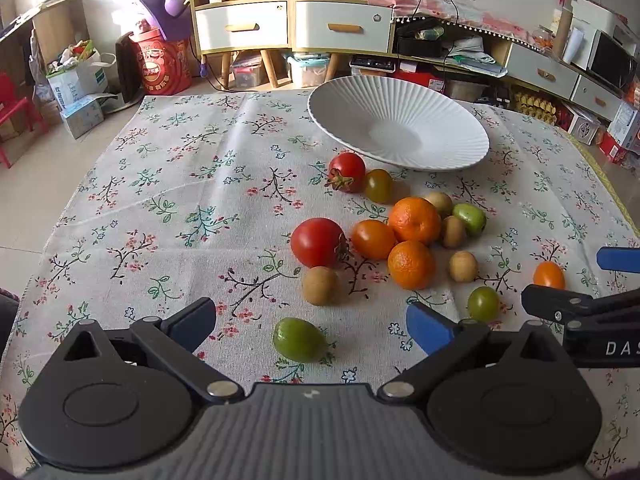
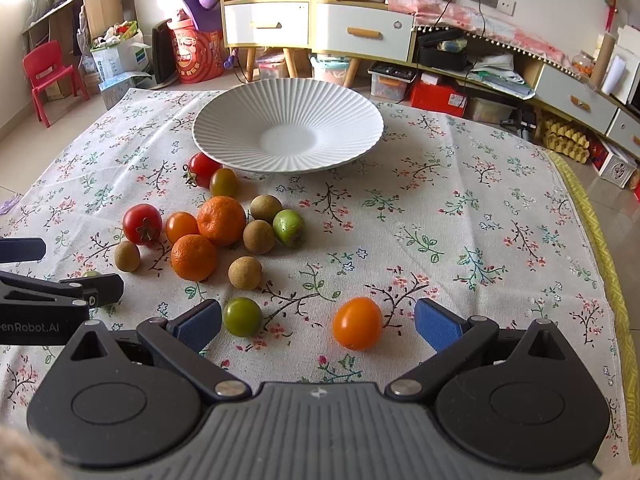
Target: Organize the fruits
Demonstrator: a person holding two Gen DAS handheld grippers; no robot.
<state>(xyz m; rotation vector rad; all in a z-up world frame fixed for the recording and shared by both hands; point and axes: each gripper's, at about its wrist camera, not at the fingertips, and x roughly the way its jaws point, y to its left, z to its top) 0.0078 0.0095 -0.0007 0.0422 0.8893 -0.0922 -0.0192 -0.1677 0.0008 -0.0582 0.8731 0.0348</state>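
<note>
1. Between the spread fingers of our left gripper point(image 1: 311, 326) lies a green oval fruit point(image 1: 299, 339) on the cloth; the jaws stand wide apart and grip nothing, and neither pad touches it.
2. Our right gripper point(image 2: 318, 324) is likewise released, its blue pads well apart, with an orange cherry tomato point(image 2: 357, 323) resting between them, nearer the right pad, and a round green tomato point(image 2: 242, 316) just beside the left pad.
3. Each gripper shows at the edge of the other's view, so the two hang side by side over the near part of the table.
4. Farther out, we see the main cluster: two mandarins point(image 2: 221, 220) touching one another, a small orange tomato point(image 2: 181, 226) against them, and a large red tomato point(image 2: 142, 224) just left of that.
5. Brown round fruits point(image 2: 259, 236) sit around the mandarins; they may be longans or small kiwis, we cannot tell which.
6. A second green fruit point(image 2: 288, 227) lies at the cluster's right side.
7. Beyond, a smaller red tomato point(image 2: 203, 169) and an olive-coloured tomato point(image 2: 223, 182) touch each other near the plate's rim.
8. The white ribbed plate point(image 2: 240, 120) stands at the far side of the flowered tablecloth point(image 2: 460, 220), holding no fruit.
</note>
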